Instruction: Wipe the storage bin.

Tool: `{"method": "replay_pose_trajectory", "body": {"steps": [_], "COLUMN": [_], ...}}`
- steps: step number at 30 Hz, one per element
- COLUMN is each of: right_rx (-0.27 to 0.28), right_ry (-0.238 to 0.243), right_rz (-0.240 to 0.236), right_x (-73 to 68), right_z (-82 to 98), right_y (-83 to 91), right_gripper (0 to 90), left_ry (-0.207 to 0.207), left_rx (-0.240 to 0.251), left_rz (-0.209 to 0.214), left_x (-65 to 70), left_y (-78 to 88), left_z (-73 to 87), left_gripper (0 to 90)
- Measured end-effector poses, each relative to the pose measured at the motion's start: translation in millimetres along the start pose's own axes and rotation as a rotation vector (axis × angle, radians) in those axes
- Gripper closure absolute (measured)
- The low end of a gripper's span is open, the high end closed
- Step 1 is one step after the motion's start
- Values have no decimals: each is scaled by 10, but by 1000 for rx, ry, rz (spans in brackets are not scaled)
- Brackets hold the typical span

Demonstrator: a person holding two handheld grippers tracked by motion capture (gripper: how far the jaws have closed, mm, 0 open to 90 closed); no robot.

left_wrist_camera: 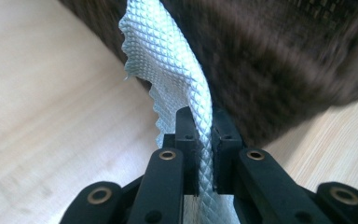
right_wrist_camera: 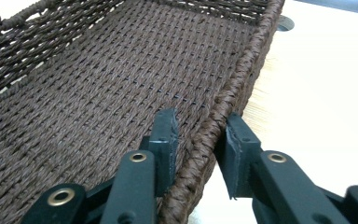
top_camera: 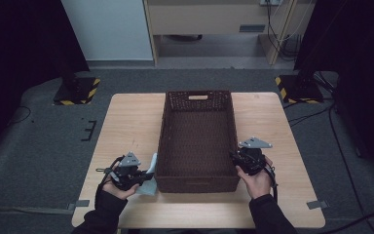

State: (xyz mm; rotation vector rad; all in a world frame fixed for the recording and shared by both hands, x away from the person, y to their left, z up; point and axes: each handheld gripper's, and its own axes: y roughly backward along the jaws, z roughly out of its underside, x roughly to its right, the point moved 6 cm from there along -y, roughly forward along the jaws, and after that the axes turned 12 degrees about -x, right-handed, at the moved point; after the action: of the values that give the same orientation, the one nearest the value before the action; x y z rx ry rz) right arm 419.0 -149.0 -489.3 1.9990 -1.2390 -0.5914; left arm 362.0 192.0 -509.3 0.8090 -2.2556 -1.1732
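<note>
A pale wooden table (top_camera: 126, 122) stands on grey carpet, with dark curtains at both sides and a light cabinet behind it. In the middle of the table sits a long brown woven basket (top_camera: 197, 141), bare inside. The left gripper (top_camera: 143, 179) is held low just beside the basket's near left corner; its jaws are pressed together on a pale blue-grey cloth (left_wrist_camera: 177, 79) with a diamond-textured weave and a zigzag edge. In the left gripper view the cloth rises from between the jaws and curls up against the dark outer wall of the basket just ahead of them. The right gripper (right_wrist_camera: 200, 140) is at the basket's right side near its front end. Its jaws straddle the braided rim: one jaw stands inside the basket, the other outside over the table, and a small gap shows between the outer pad and the rim, so the grip is not yet firm.
</note>
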Motion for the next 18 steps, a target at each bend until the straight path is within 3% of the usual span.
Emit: {"method": "replay_pose_trajectory", "body": {"steps": [5, 11, 14, 16, 18], "right_rx": [-8, -17, -11, 34, 40], "right_ry": [-43, -49, -31, 7, 6], "right_rz": [36, 60, 34, 41, 9], "right_x": [-22, -48, -29, 13, 36], "right_z": [-36, -40, -28, -30, -13], "right_y": [-22, -21, -16, 9, 42], "right_gripper": [721, 707, 592, 457, 423], "left_ry": [8, -13, -23, -32, -26], "left_rx": [36, 108, 114, 95, 77], "left_rz": [-27, -28, -34, -39, -35], "left_x": [-53, 0, 29, 55, 70], "left_y": [119, 389, 436, 386, 288], "left_z": [-42, -115, -121, -96, -45], "left_gripper": [830, 830, 830, 829, 830]}}
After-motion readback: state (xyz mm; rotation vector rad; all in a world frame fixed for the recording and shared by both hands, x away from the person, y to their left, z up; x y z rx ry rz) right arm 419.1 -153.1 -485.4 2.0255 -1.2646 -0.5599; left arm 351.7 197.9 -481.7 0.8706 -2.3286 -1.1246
